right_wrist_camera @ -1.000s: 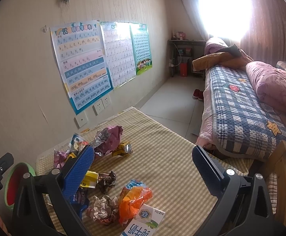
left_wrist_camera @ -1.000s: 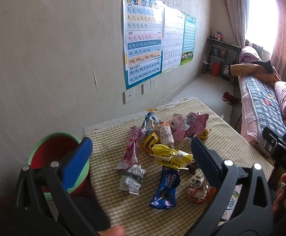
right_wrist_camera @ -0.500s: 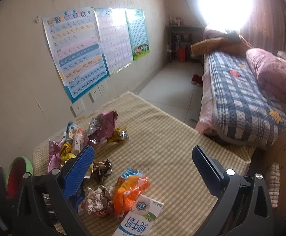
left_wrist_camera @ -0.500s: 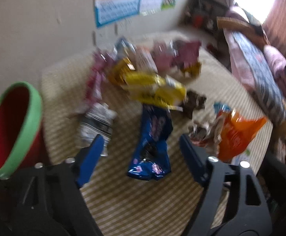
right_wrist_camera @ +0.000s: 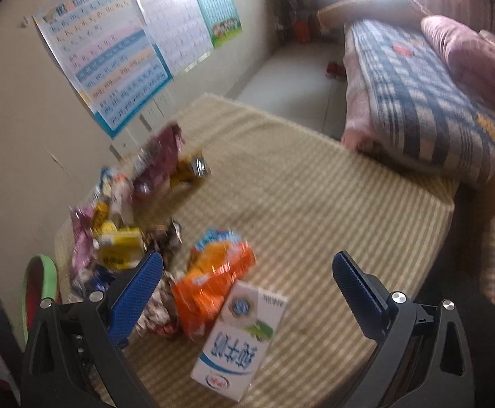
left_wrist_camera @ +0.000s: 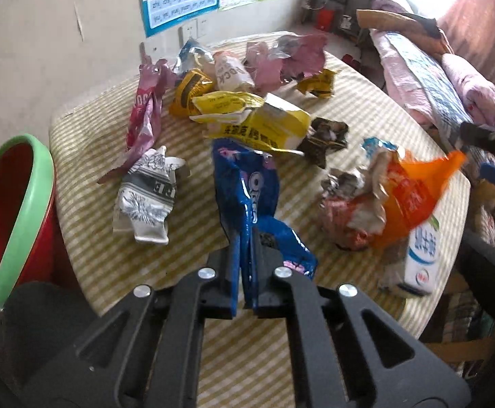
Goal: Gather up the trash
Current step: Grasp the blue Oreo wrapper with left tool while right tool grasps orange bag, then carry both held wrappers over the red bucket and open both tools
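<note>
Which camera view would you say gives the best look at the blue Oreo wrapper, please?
The left wrist view: the blue Oreo wrapper lies centred and sharp, logo readable, its near end pinched in the shut left gripper. In the right wrist view it is only a blurred blue scrap behind the open right gripper.

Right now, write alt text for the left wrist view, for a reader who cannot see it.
The left gripper is shut on a blue Oreo wrapper lying on a checked tablecloth. Crumpled snack wrappers, an orange bag and a milk carton lie scattered around it. A red bin with a green rim stands off the table's left edge.
</note>
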`<control>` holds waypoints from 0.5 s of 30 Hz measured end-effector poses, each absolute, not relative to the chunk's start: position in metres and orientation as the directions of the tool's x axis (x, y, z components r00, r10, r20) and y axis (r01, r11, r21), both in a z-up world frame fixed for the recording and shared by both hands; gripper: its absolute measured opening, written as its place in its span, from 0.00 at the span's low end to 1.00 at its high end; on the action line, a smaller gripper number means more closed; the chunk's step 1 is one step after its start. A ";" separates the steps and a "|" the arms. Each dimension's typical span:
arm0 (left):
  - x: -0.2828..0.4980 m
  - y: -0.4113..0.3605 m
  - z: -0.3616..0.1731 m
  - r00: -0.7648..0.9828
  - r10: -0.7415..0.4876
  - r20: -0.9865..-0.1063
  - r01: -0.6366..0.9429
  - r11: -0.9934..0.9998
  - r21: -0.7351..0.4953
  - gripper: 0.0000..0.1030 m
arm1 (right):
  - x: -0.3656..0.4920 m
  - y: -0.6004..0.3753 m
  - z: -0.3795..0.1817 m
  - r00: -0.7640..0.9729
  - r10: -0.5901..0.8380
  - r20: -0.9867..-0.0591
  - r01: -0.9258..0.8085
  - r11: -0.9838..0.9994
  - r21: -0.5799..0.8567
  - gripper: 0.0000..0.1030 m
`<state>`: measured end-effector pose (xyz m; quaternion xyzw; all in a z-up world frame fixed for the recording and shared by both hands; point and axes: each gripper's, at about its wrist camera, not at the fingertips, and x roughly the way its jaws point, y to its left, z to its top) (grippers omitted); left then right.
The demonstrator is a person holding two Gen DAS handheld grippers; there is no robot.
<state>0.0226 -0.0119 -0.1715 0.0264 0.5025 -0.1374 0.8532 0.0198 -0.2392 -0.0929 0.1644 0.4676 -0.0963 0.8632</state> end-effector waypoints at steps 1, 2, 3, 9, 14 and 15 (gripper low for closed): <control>0.021 -0.011 -0.172 0.451 -0.214 -0.867 0.265 0.959 -0.099 0.05 | 0.021 -0.236 -0.097 0.530 0.000 -0.848 0.313 0.930 0.195 0.93; 0.020 -0.010 -0.173 0.443 -0.217 -0.870 0.266 0.958 -0.104 0.05 | 0.021 -0.234 -0.100 0.512 0.010 -0.859 0.308 0.931 0.195 0.93; 0.020 -0.009 -0.176 0.433 -0.221 -0.874 0.265 0.958 -0.111 0.05 | 0.022 -0.229 -0.101 0.508 0.030 -0.861 0.285 0.937 0.200 0.93; 0.020 -0.003 -0.175 0.427 -0.247 -0.870 0.261 0.955 -0.143 0.05 | 0.026 -0.210 -0.109 0.490 0.079 -0.868 0.199 0.959 0.200 0.54; 0.017 0.004 -0.162 0.442 -0.286 -0.850 0.263 0.947 -0.182 0.04 | 0.025 -0.217 -0.116 0.480 0.147 -0.865 0.224 0.933 0.282 0.20; 0.018 0.004 -0.158 0.447 -0.293 -0.845 0.264 0.946 -0.188 0.04 | 0.023 -0.217 -0.109 0.501 0.139 -0.854 0.217 0.935 0.280 0.20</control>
